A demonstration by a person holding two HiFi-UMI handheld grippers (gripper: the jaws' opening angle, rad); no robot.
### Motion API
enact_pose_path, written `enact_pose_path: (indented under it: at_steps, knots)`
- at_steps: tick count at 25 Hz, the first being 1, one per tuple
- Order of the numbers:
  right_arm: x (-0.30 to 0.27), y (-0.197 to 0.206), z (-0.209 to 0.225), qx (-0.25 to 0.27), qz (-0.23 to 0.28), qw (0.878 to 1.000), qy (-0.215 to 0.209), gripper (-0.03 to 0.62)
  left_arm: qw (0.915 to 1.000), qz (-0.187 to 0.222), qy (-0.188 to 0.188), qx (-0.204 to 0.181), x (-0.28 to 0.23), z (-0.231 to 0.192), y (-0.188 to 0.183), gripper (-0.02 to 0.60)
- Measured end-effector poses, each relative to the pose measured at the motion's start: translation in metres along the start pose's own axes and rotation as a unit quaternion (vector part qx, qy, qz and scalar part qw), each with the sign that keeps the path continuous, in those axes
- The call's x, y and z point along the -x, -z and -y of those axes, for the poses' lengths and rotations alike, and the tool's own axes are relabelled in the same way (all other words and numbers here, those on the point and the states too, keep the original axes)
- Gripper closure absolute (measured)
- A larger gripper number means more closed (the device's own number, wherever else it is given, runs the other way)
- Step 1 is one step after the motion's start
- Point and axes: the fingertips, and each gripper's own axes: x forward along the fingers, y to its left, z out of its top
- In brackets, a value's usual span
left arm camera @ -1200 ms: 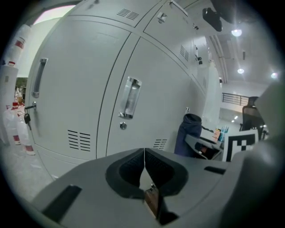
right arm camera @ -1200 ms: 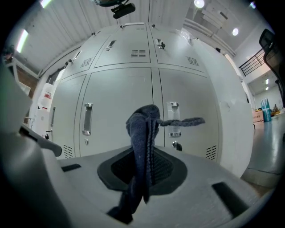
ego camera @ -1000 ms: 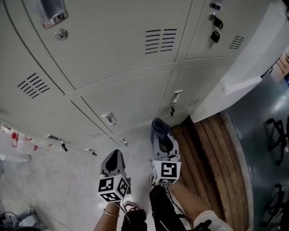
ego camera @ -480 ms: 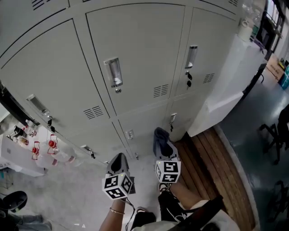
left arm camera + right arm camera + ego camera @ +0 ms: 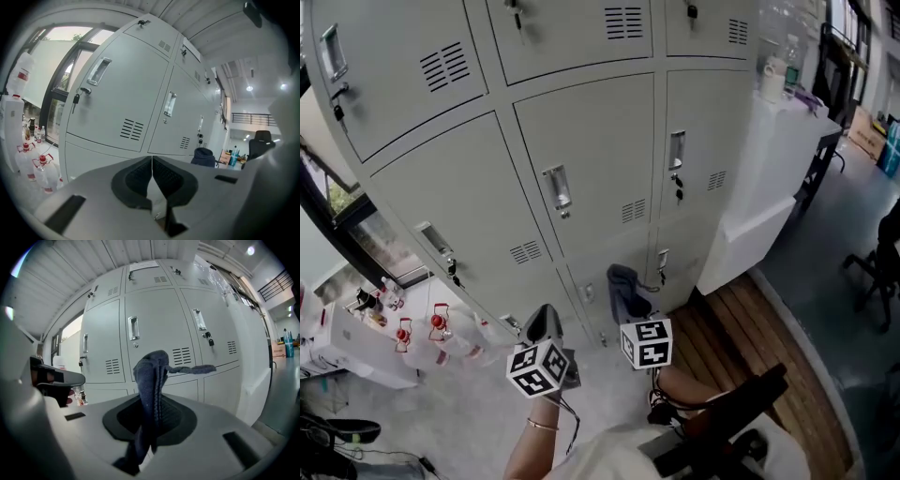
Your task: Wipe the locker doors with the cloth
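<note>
A wall of grey locker doors (image 5: 591,159) with handles, keys and vent slots fills the upper head view and both gripper views (image 5: 154,343) (image 5: 126,108). My right gripper (image 5: 628,298) is shut on a dark blue cloth (image 5: 623,286), which stands up bunched out of the jaws (image 5: 152,376) a short way in front of the lower doors. My left gripper (image 5: 542,323) sits to its left, shut and empty, jaws pressed together (image 5: 152,176), apart from the lockers.
A white cabinet (image 5: 759,197) stands against the lockers at the right, with a wooden slat platform (image 5: 741,337) below it. Bottles with red caps (image 5: 422,328) crowd the floor at the left by a window. An office chair (image 5: 881,272) stands at far right.
The view has tilted upward: higher locker rows and the window now show. Both grippers have risen slightly and keep their spacing; the cloth stays clamped in the right one.
</note>
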Motion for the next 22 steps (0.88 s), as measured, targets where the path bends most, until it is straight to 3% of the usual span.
enact_pose_path:
  at_steps: [7, 17, 22]
  knots:
    - [-0.006, -0.047, 0.012, 0.001, 0.01, 1.0, -0.004, 0.542, 0.9993, 0.036, -0.002, -0.011, -0.01, 0.008, -0.042, 0.572]
    - [-0.023, -0.08, 0.014, 0.061, 0.003, 0.998, -0.031, 0.551, 0.9984, 0.05, -0.014, -0.021, -0.029, 0.011, -0.056, 0.572]
    - [-0.027, -0.085, 0.01, 0.059, 0.008, 0.998, -0.036, 0.553, 0.9981, 0.05, -0.014, -0.034, -0.03, 0.012, -0.06, 0.572]
